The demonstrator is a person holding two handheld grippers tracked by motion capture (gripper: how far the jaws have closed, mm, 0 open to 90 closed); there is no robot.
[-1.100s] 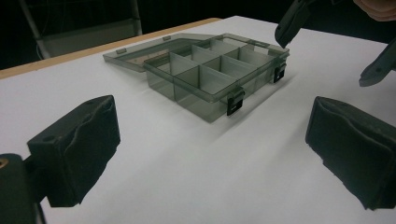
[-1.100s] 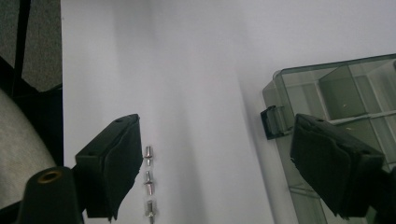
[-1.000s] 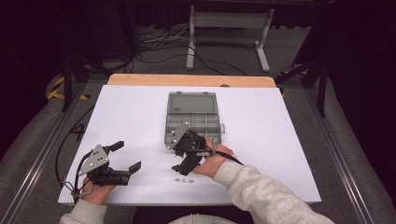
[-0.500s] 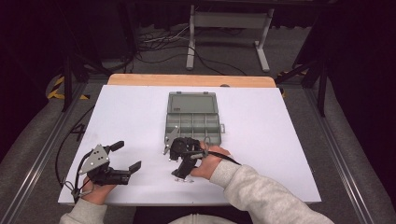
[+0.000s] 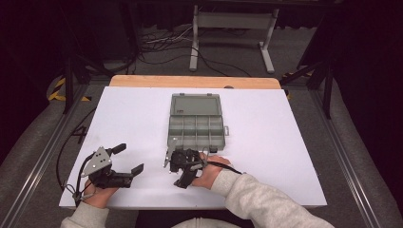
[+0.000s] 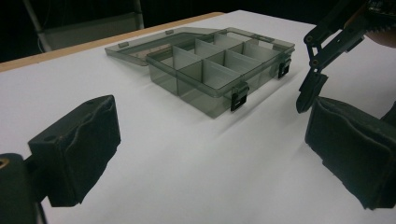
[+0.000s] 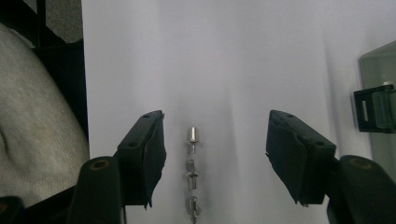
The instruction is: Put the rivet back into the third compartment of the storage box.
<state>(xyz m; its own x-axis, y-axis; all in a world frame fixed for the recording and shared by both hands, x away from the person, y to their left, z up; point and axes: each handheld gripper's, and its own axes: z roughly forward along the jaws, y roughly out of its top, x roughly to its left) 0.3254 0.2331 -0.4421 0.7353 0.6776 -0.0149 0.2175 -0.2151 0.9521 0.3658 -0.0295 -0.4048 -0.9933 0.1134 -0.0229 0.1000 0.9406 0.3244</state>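
Our right gripper's (image 7: 215, 154) jaws, just narrowing and not yet touching, straddle the pins (image 7: 192, 173), a row lying lengthwise between them on the bench (image 7: 224, 56) near the box (image 5: 196, 123); left gripper (image 5: 124, 159) wide, farther.

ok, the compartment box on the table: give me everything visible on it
The compartment box is smoky grey see-through plastic, low and rectangular. Its hinged lid lies flat open on the far side. Inside, thin dividers split the tray into two rows of small cells, all seemingly empty. Two dark latches hang on the near wall. It sits flat on the white table, just beyond the right tool, which does not touch it.
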